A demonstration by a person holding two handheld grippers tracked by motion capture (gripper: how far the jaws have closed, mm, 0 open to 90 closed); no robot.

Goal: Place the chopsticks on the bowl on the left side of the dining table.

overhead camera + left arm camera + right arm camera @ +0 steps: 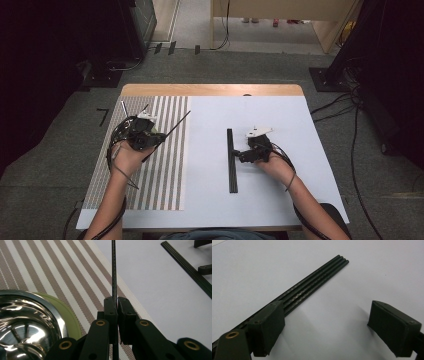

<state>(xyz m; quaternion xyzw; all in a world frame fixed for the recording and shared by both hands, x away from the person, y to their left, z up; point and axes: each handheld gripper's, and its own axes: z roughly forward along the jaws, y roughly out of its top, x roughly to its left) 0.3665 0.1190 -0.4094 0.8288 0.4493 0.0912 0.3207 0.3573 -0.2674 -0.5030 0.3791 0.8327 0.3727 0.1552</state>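
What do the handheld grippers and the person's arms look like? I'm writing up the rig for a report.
Both the left gripper and the right gripper are black, with linked arms, brass-coloured rivets and blocky dark pads. Each carries a pale three-cornered plate on top and trails a black cable along the forearm. The forearms are bare, with no sleeves in view.

Steel bowl [27,327] cut off bottom-left

— Thin black rod [114,277]: pinched between left gripper [117,307] fingers, slanting over striped mat [165,165].
— And the rest?
— Bundle of black rods [232,160]: lying flat, side by side, straight on white counter [210,200], just beside the right gripper [322,327], fingers spread.
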